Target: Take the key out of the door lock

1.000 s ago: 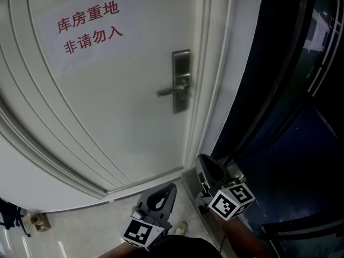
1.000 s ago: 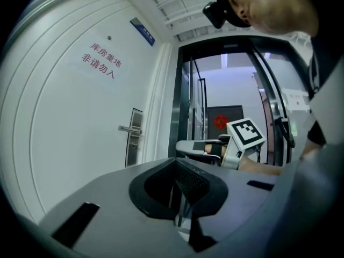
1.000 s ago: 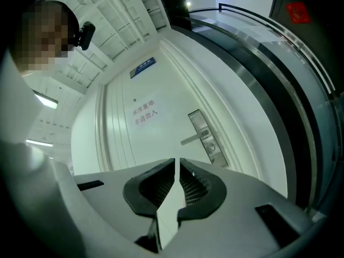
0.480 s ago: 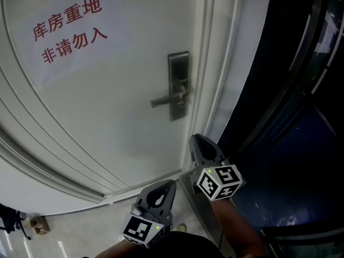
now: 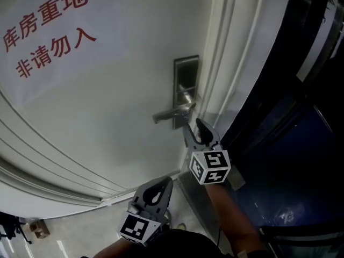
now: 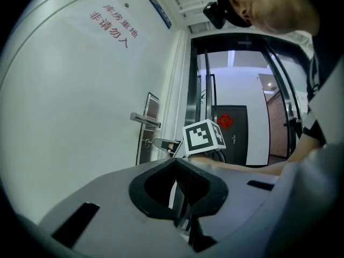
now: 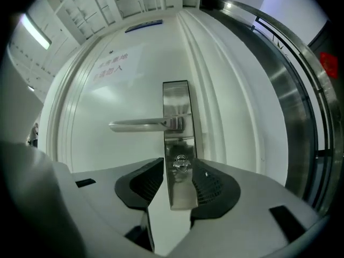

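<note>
at door lock [image 7: 176, 98], right gripper [image 5: 200, 129] level, jaws just opening, key [image 7: 180, 164] seemingly between, untouched; left gripper [image 5: 160, 190] low, closed.

A small silver metal key [image 7: 181, 163] is seen inserted in the door lock [image 7: 176, 98], a tall, narrow rectangular plate of brushed steel that is mounted upright close to the closing edge of a white door [image 7: 107, 101]. The key is seated in the lower part of the plate, directly beneath the horizontal lever handle [image 7: 141, 124], which is pointed away from the door's edge. Only the key's head is shown, projecting straight out from the plate; the blade is hidden inside the lock.
</note>
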`<action>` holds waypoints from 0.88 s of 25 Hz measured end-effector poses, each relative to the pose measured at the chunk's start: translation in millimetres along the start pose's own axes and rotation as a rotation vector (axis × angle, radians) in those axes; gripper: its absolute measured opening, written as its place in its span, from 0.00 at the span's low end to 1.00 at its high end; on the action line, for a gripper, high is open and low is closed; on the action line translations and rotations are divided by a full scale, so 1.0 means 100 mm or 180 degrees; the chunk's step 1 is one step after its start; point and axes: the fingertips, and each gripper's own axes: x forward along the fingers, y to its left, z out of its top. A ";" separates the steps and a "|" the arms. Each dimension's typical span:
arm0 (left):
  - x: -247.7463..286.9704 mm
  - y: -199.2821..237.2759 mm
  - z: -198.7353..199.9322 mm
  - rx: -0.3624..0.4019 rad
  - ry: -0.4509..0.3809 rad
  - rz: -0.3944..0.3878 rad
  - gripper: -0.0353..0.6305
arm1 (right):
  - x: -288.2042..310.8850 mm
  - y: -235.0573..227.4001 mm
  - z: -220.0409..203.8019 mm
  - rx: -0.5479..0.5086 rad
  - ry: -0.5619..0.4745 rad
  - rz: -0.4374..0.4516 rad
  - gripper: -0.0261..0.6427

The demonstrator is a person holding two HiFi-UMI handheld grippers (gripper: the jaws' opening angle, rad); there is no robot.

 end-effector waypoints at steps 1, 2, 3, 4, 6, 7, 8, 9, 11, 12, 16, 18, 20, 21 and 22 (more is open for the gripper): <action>0.02 0.05 -0.01 -0.0010 0.0007 0.0004 0.06 | 0.07 -0.01 -0.02 -0.0009 0.0016 -0.0010 0.26; 0.04 0.09 -0.01 -0.0016 0.0012 0.0008 0.06 | 0.12 -0.02 -0.04 -0.0021 0.0032 -0.0018 0.27; 0.06 0.14 -0.02 -0.0022 0.0020 0.0011 0.06 | 0.17 -0.02 -0.06 -0.0037 0.0046 -0.0029 0.28; 0.08 0.17 -0.02 -0.0028 0.0029 0.0014 0.06 | 0.22 -0.03 -0.07 -0.0052 0.0057 -0.0045 0.28; 0.12 0.22 -0.03 -0.0037 0.0045 0.0009 0.06 | 0.29 -0.05 -0.09 -0.0067 0.0067 -0.0085 0.28; 0.14 0.24 -0.03 -0.0041 0.0047 0.0004 0.06 | 0.32 -0.06 -0.09 -0.0068 0.0070 -0.0100 0.28; 0.15 0.26 -0.03 -0.0046 0.0049 -0.0002 0.06 | 0.36 -0.07 -0.09 -0.0070 0.0072 -0.0108 0.28; 0.17 0.27 -0.03 -0.0051 0.0052 -0.0007 0.06 | 0.38 -0.08 -0.09 -0.0074 0.0076 -0.0112 0.28; 0.19 0.28 -0.04 -0.0060 0.0060 -0.0015 0.06 | 0.42 -0.09 -0.09 -0.0091 0.0092 -0.0125 0.28; 0.20 0.29 -0.04 -0.0062 0.0063 -0.0018 0.06 | 0.44 -0.10 -0.09 -0.0102 0.0101 -0.0137 0.28; 0.20 0.30 -0.04 -0.0072 0.0074 -0.0017 0.06 | 0.46 -0.09 -0.10 -0.0139 0.0112 -0.0138 0.28; 0.20 0.30 -0.05 -0.0070 0.0070 -0.0013 0.06 | 0.46 -0.08 -0.10 -0.0156 0.0115 -0.0142 0.25; 0.18 0.30 -0.05 -0.0065 0.0063 -0.0008 0.06 | 0.45 -0.08 -0.10 -0.0171 0.0121 -0.0158 0.25; 0.18 0.30 -0.05 -0.0064 0.0060 -0.0007 0.06 | 0.44 -0.08 -0.10 -0.0176 0.0125 -0.0164 0.25; 0.17 0.29 -0.05 -0.0063 0.0058 -0.0005 0.06 | 0.44 -0.08 -0.10 -0.0178 0.0130 -0.0168 0.25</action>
